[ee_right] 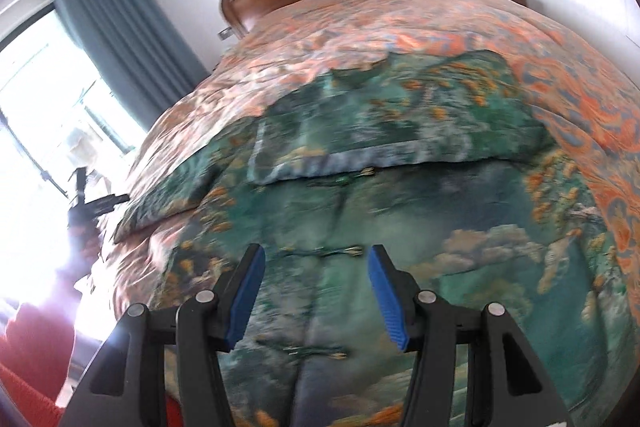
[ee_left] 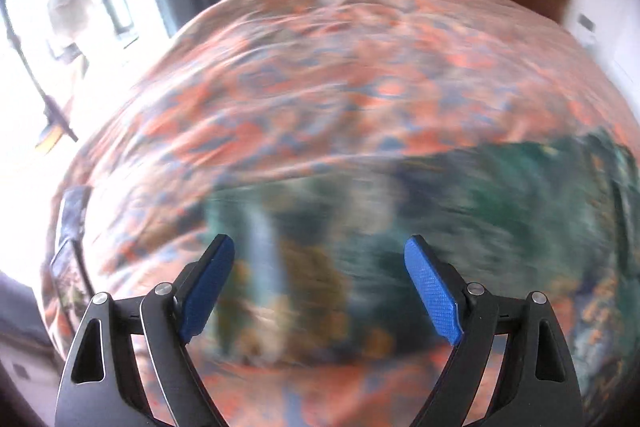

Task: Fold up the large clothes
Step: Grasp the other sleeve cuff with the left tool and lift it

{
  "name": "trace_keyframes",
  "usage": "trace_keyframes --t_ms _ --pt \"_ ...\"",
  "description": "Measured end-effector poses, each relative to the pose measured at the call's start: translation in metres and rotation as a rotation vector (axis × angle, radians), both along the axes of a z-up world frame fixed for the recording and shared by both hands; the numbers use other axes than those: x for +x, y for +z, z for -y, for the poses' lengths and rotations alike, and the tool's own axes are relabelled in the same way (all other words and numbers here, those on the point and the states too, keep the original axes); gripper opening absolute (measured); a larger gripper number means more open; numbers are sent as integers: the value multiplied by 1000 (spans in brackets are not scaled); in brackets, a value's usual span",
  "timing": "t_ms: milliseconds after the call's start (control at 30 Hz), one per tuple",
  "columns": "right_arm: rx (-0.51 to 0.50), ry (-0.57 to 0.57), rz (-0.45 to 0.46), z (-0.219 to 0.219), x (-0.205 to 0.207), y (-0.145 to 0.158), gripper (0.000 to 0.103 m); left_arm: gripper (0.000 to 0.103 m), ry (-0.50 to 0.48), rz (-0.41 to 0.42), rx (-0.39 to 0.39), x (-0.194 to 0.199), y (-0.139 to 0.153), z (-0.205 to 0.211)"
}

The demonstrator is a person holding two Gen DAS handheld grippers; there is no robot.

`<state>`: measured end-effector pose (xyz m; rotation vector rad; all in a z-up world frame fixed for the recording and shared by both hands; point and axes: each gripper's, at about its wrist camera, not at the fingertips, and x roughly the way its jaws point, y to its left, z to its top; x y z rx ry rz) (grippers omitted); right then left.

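**Both claws are free above the green garment on the bed**

We hold two claws over a bed (ee_right: 580, 75) with an orange patterned cover. The big green garment (ee_right: 360, 187) lies flat on that cover, spread wide from left to right. Its far part is already folded over, and the folded edge runs left to right across the middle.

Our right claw (ee_right: 316, 295) hangs right over the near part of the garment. Its jaws are partly apart and nothing is between them. The cloth lies just below and ahead of it.

Our left claw (ee_left: 320, 291) is spread wide and holds nothing. Its picture is blurry, but we see the garment (ee_left: 460, 211) under it and reaching away to the right.

We think the next fold goes across the long way, so each claw needs one near corner. The right claw looks closer to the cloth.
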<state>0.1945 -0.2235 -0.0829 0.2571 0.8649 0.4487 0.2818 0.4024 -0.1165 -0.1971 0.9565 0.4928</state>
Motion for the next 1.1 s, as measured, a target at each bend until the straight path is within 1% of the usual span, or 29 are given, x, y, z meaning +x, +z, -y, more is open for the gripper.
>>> trace_keyframes --t_ms 100,200,333,367,400,433,467,500,533,600,700,733,800,867,933,1000,1033,1067,1100 --pt "7 39 2 -18 -9 4 55 88 56 -17 -46 -4 -13 -29" --pt "22 70 -4 -35 -18 5 55 88 96 -51 -82 -5 -29 -45" --pt "25 99 -6 -50 -25 4 55 88 89 -105 -200 -7 -57 -52" --pt "22 106 -10 -53 -27 3 55 81 93 -97 -208 -9 -59 -52" --pt "22 112 -13 -56 -29 2 55 71 89 -80 -225 -10 -58 -51" --pt "21 117 -15 -59 -31 2 55 49 88 -77 -238 -11 -57 -50" --pt "16 122 -16 -60 -33 2 55 21 93 -85 -222 -12 -54 -49" --pt "8 126 -14 -61 -35 1 55 13 90 -89 -204 -12 -50 -48" --pt "1 128 -8 -61 -37 2 55 11 73 -82 -203 -13 -43 -47" --pt "-5 129 -2 -61 -42 2 55 10 59 -64 -176 -16 -26 -42" --pt "5 123 2 -57 -44 0 55 10 21 -10 -133 -19 14 -25" --pt "14 119 2 -55 -46 0 55 10 -4 24 -127 -19 34 -13" --pt "29 111 4 -52 -47 -2 55 10 -47 73 -129 -14 63 6" --pt "39 107 7 -49 -48 -3 55 10 -127 135 -122 -8 100 44" --pt "49 100 18 -45 -50 -3 55 10 -210 180 -102 2 127 83" --pt "53 91 35 -40 -51 -1 55 9 -311 227 -92 12 154 134" --pt "55 82 41 -36 -52 -1 55 9 -350 242 -92 17 162 155" --pt "60 72 46 -33 -52 0 55 9 -405 259 -96 25 170 184" --pt "65 63 50 -29 -53 1 55 9 -436 266 -103 32 174 202"
